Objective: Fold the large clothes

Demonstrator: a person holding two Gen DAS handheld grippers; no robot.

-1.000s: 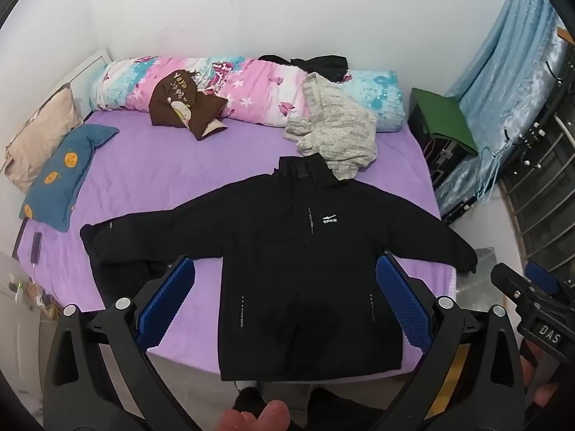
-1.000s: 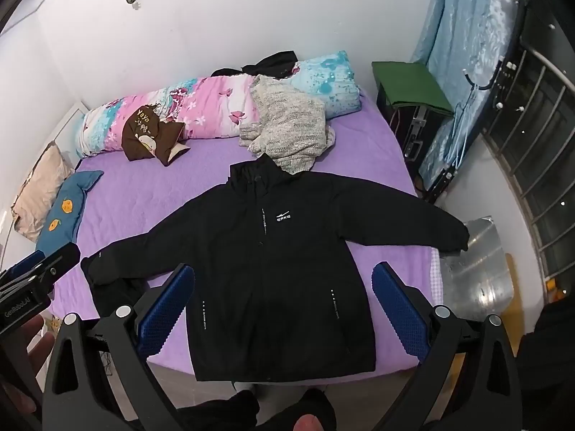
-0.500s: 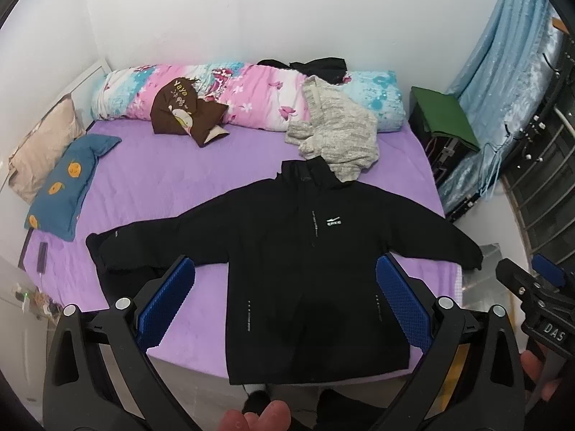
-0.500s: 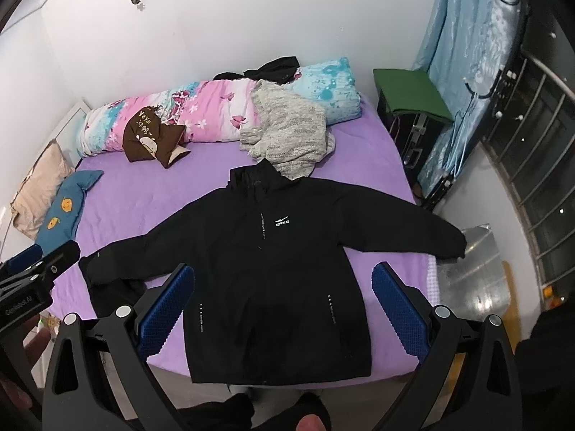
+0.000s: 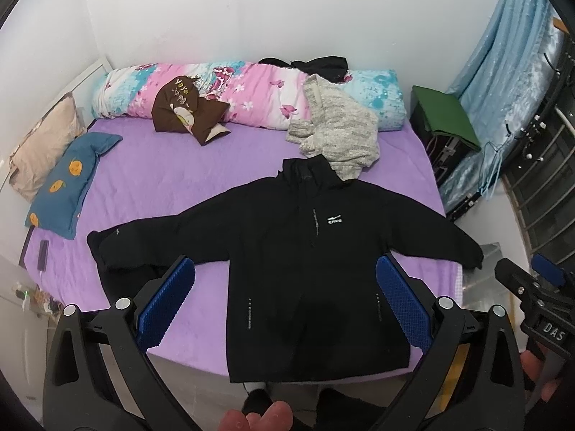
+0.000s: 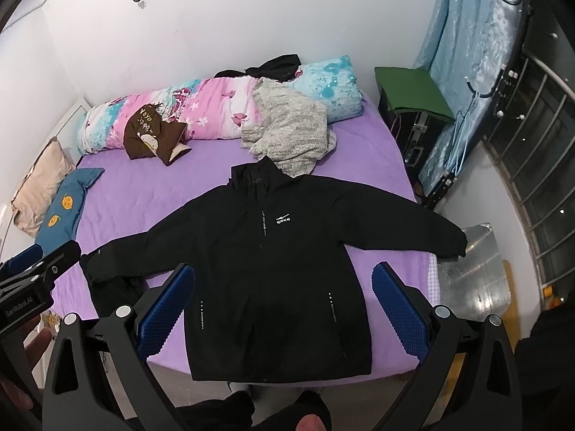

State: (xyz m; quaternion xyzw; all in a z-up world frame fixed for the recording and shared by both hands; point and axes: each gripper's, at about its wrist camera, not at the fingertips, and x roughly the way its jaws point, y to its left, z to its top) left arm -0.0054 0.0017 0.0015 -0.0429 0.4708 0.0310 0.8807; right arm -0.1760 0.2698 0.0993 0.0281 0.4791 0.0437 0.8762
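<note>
Jacket [image 5: 309, 251] black, flat on purple bed [image 5: 172, 179], sleeves spread; left claw [image 5: 284, 301], right claw [image 6: 284, 301] wide, empty.

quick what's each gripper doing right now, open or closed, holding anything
Left gripper: open, holding nothing, above the jacket.
Right gripper: open, holding nothing, also above the jacket.

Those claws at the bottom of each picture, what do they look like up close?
Each claw, left and right, is a black frame with triangular cut-outs and silver round bolts. Its two fingers carry bright blue pads with a fine grid texture. A white "DAS" label marks the right one, "GenRobot.AI" lettering the left.
</note>
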